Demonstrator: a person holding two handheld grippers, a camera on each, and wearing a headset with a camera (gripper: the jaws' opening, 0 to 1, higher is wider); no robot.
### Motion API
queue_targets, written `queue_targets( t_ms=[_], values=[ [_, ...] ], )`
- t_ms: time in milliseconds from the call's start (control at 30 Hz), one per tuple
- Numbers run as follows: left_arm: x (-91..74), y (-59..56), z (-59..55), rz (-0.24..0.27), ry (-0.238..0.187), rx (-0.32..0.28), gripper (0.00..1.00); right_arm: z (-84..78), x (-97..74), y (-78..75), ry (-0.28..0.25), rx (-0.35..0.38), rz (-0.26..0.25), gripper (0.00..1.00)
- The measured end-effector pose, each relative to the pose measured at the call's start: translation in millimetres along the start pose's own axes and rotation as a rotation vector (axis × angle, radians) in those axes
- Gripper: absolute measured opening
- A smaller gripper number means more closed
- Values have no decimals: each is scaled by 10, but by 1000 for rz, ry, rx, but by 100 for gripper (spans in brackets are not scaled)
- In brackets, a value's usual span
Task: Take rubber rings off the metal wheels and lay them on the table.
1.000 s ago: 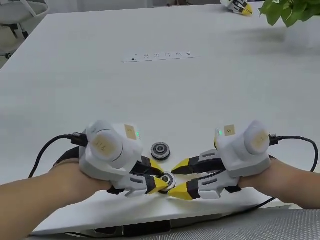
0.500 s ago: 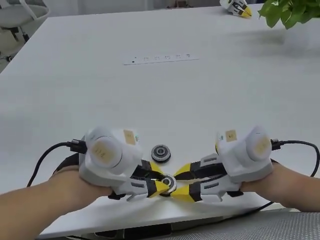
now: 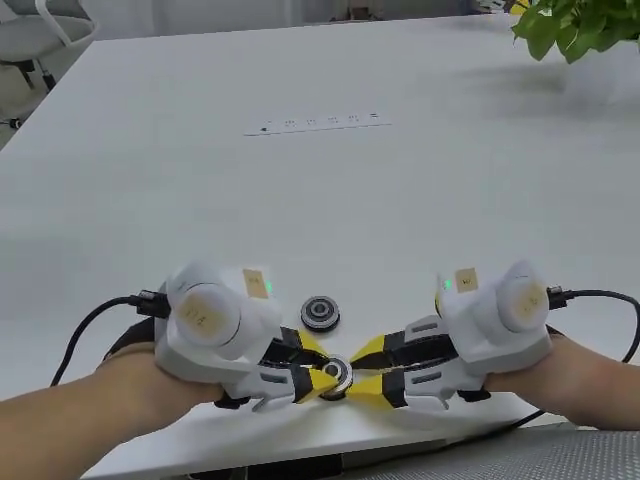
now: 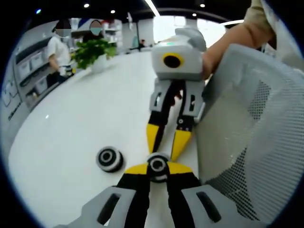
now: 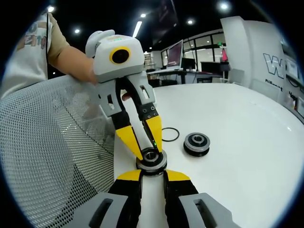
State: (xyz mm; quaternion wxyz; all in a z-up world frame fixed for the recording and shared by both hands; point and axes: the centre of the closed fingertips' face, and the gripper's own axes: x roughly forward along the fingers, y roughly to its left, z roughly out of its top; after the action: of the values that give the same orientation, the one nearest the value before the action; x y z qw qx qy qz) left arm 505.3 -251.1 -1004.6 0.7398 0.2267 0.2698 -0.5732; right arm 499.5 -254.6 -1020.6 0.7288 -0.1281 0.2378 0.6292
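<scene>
Now pinching one metal wheel (image 3: 335,374) from opposite sides with left tool (image 3: 316,374) and right tool (image 3: 362,382), both narrowed tight onto it, at the near edge of the surface (image 3: 300,200). Just beyond, lying flat, a second wheel (image 3: 320,311); near that, a loose rubber ring (image 5: 169,134).

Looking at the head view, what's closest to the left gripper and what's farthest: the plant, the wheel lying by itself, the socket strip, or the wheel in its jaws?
1. The gripped wheel, right at the left gripper jaw tips.
2. The loose wheel, on the table just beyond.
3. The socket strip, mid-table.
4. The plant, far right corner.
</scene>
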Motion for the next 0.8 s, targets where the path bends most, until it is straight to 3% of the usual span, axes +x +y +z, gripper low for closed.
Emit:
queue_targets(
  t_ms=[500, 600, 800],
  values=[
    [1, 2, -6, -3, -9, -9, 12, -14, -12, 4, 0, 13, -3, 11],
    [2, 3, -6, -4, -10, -14, 12, -42, -35, -30, 1, 44, -20, 1],
    [1, 2, -7, -1, -9, -13, 12, -44, -30, -32, -2, 116, -14, 0]
  ],
)
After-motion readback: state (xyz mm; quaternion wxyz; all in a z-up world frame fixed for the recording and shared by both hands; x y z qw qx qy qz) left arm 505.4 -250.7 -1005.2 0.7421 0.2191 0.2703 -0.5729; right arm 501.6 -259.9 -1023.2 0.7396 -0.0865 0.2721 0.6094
